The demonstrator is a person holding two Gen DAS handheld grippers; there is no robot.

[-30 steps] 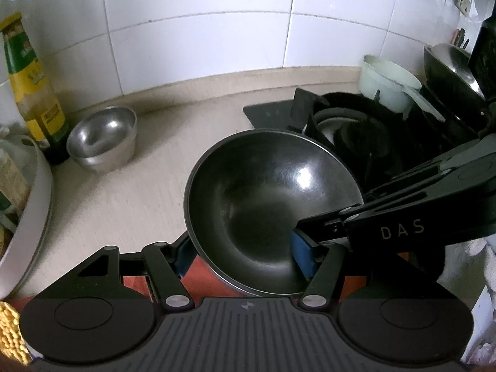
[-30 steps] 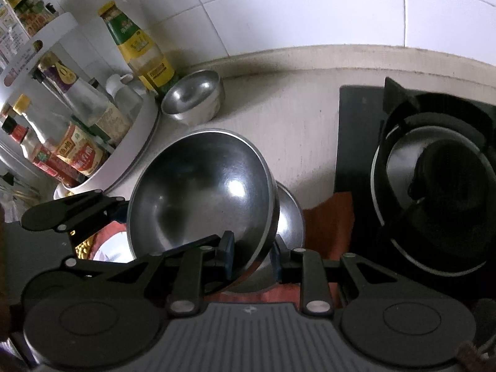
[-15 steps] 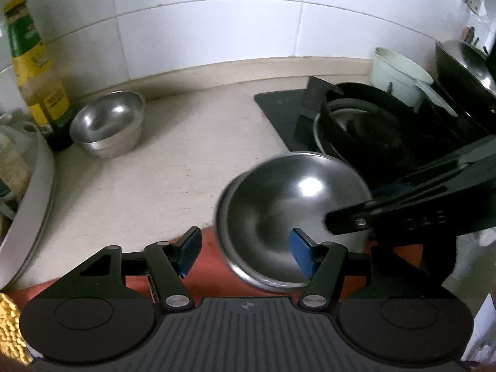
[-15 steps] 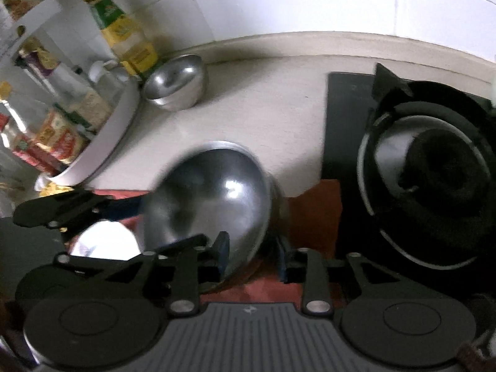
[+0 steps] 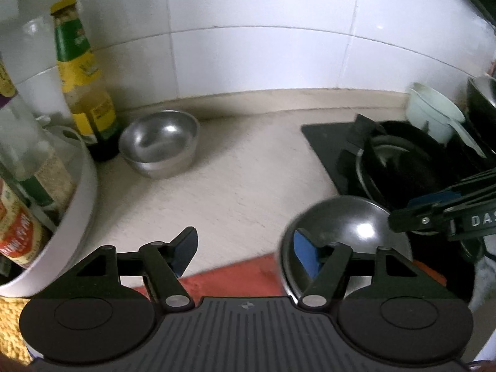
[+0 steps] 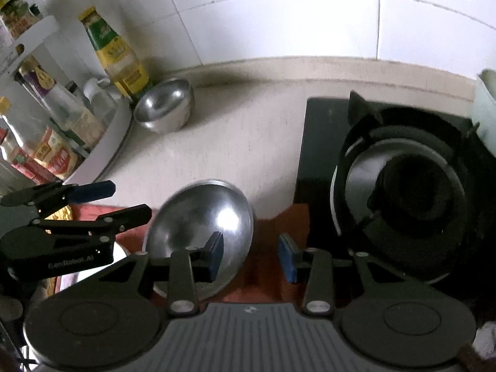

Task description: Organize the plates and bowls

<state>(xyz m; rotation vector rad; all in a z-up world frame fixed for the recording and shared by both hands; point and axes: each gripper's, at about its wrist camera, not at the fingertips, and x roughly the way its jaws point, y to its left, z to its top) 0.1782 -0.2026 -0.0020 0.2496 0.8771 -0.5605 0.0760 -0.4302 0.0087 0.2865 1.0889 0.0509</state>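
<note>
Steel bowl (image 6: 201, 226) sits near us on the red mat (image 6: 266, 248); we've just spread both tools, left tool (image 5: 245, 254) and right tool (image 6: 249, 255), gripping nothing. Second steel bowl (image 5: 159, 142) far left beside sauce bottle (image 5: 83, 93); stove burner (image 6: 400, 204) crowds the tabletop (image 5: 248, 179) right.

Both wrist views downward, seemingly sharing countertop (image 5: 248, 179)

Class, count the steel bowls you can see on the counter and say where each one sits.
2. One bowl stands at the back by the wall, beside the bottle. The other is near the front on the red cloth, left of the stove. More nested beneath it may be hidden.
</note>
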